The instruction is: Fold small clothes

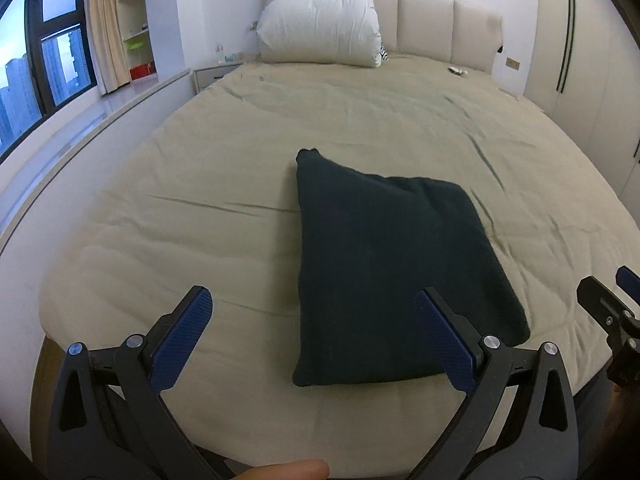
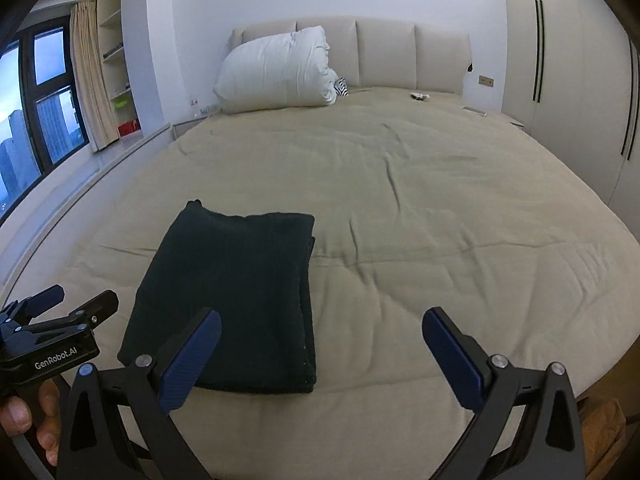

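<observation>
A dark green garment (image 1: 384,264) lies folded into a neat rectangle on the beige bed sheet (image 1: 200,200), near the foot of the bed. It also shows in the right wrist view (image 2: 236,296). My left gripper (image 1: 314,300) is open and empty, raised above the near edge of the garment. My right gripper (image 2: 322,320) is open and empty, held above the sheet just right of the garment. Each gripper shows at the edge of the other's view: the right one (image 1: 612,300) and the left one (image 2: 60,308).
A white pillow (image 1: 320,26) leans on the padded headboard (image 1: 440,24). A small object (image 1: 458,72) lies on the sheet at the far right. A window (image 1: 40,60) and shelves stand left, wardrobe doors (image 1: 580,40) right.
</observation>
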`<state>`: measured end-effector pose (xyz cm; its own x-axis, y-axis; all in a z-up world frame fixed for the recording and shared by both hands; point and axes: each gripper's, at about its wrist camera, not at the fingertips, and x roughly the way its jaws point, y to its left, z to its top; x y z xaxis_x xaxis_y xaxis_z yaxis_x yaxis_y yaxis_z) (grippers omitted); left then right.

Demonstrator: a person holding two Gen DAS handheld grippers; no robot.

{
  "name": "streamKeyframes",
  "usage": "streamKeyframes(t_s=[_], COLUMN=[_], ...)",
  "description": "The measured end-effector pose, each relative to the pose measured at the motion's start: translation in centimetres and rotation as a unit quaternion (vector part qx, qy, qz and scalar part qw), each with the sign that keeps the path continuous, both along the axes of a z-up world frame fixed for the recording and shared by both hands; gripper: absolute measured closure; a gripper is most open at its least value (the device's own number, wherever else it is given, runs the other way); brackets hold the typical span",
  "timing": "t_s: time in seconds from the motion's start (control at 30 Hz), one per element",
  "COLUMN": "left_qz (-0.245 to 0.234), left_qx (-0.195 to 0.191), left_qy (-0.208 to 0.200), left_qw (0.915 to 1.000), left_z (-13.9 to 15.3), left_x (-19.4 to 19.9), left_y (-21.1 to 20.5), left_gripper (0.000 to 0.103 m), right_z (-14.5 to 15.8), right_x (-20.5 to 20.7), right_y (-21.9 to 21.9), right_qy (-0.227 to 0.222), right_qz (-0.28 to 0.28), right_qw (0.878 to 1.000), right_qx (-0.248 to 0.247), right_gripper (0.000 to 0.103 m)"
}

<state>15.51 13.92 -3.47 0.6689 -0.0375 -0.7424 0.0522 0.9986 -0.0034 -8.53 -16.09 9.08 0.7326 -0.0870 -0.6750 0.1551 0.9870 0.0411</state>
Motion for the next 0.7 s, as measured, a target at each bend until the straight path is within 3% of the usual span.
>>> streamKeyframes(t_s=[0.7], left_qz=[-0.001], left_qx=[0.002], left_qy=[0.02], left_qw=[0.9998], left_z=[-1.9], left_x=[1.0], left_y=[-0.1], left_gripper=[0.0], right_z=[-1.2], right_x=[0.5], right_y=[-0.2], right_qy=[0.028], right_qz=[0.008], right_qw=[1.0], right_qx=[0.005], right_gripper=[0.0])
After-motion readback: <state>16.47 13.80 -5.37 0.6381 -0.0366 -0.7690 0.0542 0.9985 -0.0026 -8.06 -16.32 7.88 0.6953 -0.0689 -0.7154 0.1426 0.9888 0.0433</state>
